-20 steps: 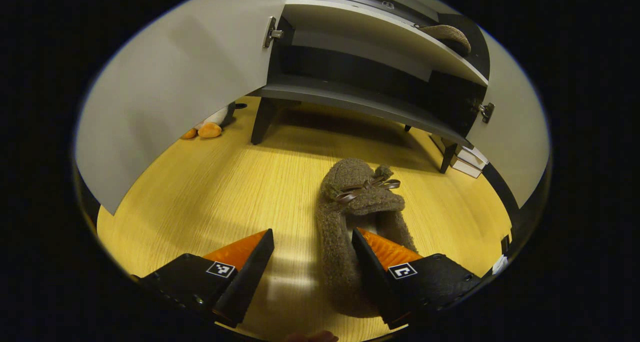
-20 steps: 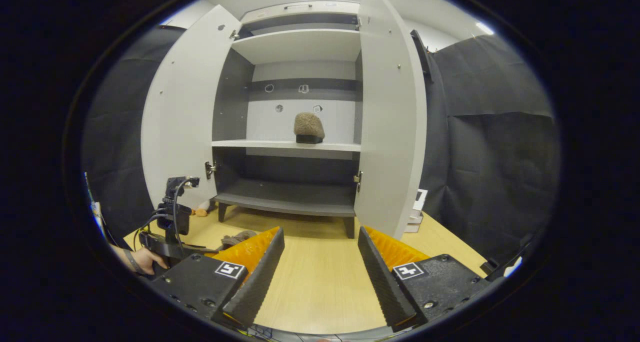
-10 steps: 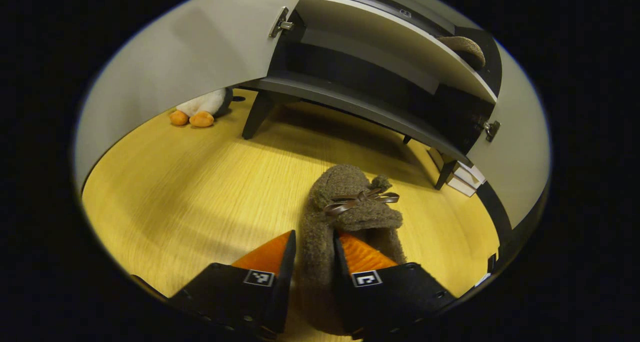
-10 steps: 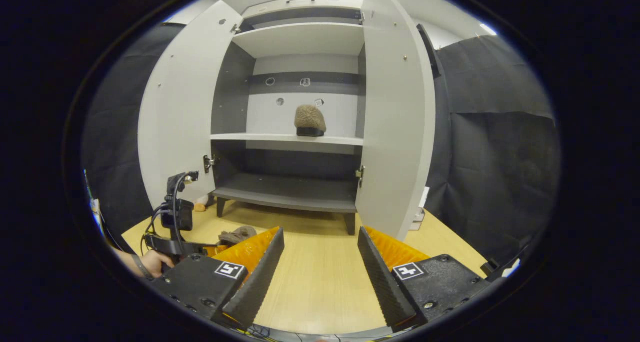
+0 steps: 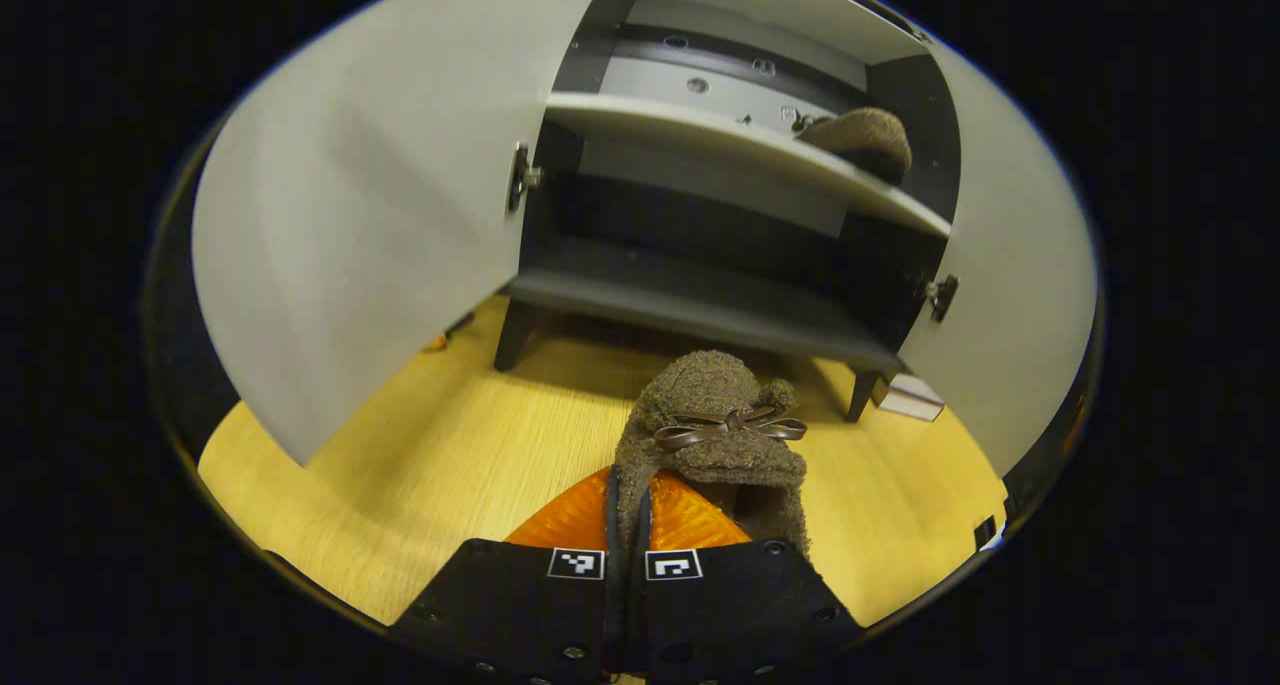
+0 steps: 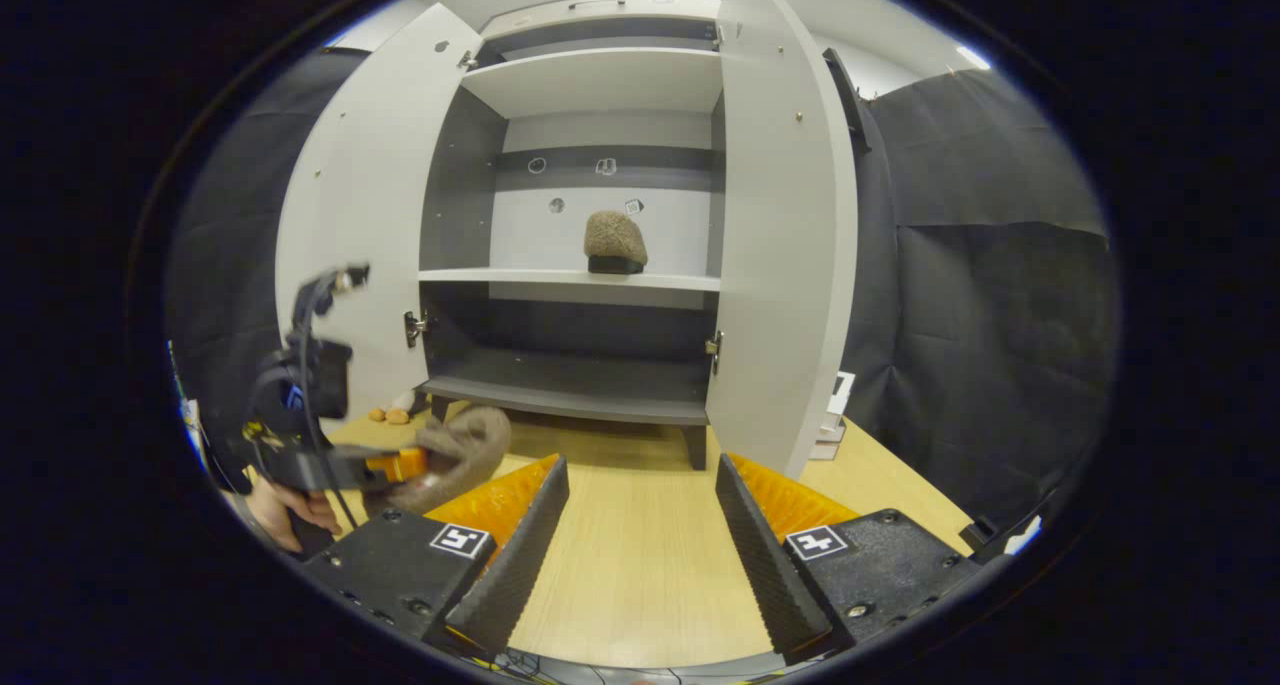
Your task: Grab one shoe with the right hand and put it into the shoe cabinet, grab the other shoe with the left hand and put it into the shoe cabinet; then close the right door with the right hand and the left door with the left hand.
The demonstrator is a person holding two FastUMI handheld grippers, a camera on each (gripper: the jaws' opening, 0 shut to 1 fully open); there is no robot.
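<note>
My left gripper [image 5: 628, 510] is shut on the side wall of a brown fuzzy slipper [image 5: 715, 430] with a ribbon bow, held off the wooden floor. In the right gripper view the same slipper [image 6: 455, 447] hangs in the left gripper [image 6: 385, 463], held by a hand at lower left. The other brown slipper [image 6: 615, 242] stands on the middle shelf of the shoe cabinet [image 6: 590, 280], also seen as the slipper [image 5: 860, 140] in the left gripper view. Both cabinet doors, left door [image 6: 355, 215] and right door [image 6: 785, 225], stand wide open. My right gripper [image 6: 640, 510] is open above the floor with nothing between its fingers.
The cabinet's lower shelf [image 6: 580, 390] is bare. White boxes [image 6: 832, 420] lie on the floor behind the right door. A plush toy's orange feet [image 6: 388, 415] show by the cabinet's left leg. The light wooden floor [image 6: 640, 565] stretches in front of the cabinet.
My left gripper closed on the slipper's side and lifted it off the floor, tilting up toward the cabinet. The right gripper stayed open and nearly still.
</note>
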